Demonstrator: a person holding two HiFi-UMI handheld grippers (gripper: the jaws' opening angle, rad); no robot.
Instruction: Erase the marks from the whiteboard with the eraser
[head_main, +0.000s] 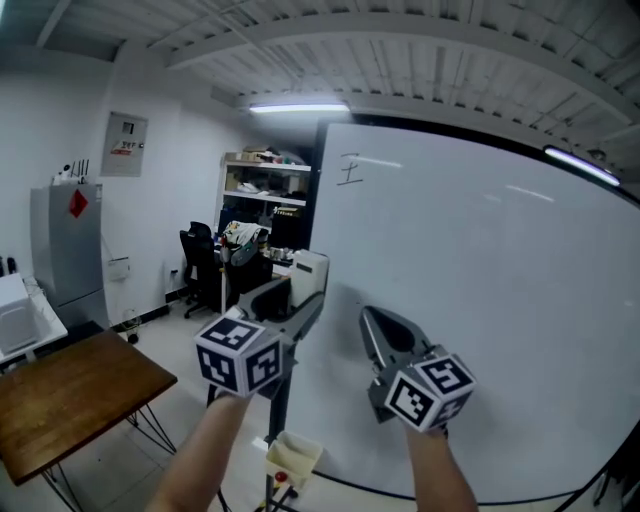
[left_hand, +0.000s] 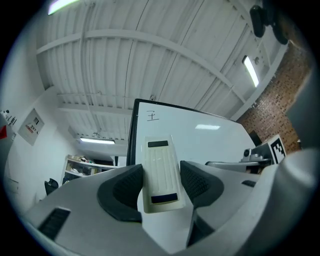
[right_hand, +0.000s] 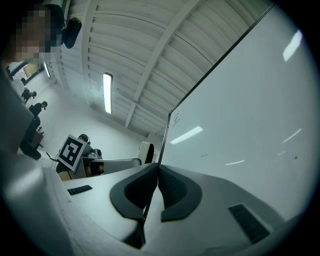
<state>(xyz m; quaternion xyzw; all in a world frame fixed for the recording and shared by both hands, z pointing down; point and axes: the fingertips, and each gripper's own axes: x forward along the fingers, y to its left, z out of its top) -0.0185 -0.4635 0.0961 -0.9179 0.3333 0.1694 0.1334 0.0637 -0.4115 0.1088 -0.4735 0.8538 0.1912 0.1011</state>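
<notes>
A large whiteboard (head_main: 480, 300) stands in front of me, with one small black mark (head_main: 350, 170) near its top left corner; the same mark (left_hand: 153, 116) shows in the left gripper view and faintly as a mark (right_hand: 175, 120) in the right gripper view. My left gripper (head_main: 305, 290) is shut on a cream eraser (left_hand: 161, 172), which points up toward the board's left edge. The eraser (head_main: 308, 272) sits well below the mark. My right gripper (head_main: 378, 322) is shut with nothing between its jaws, close to the board surface.
A wooden table (head_main: 70, 395) stands at lower left. A grey cabinet (head_main: 68, 250) is against the left wall, with shelves (head_main: 265, 185) and a black chair (head_main: 200, 262) behind. A small cream box (head_main: 292, 460) sits low by the board's stand.
</notes>
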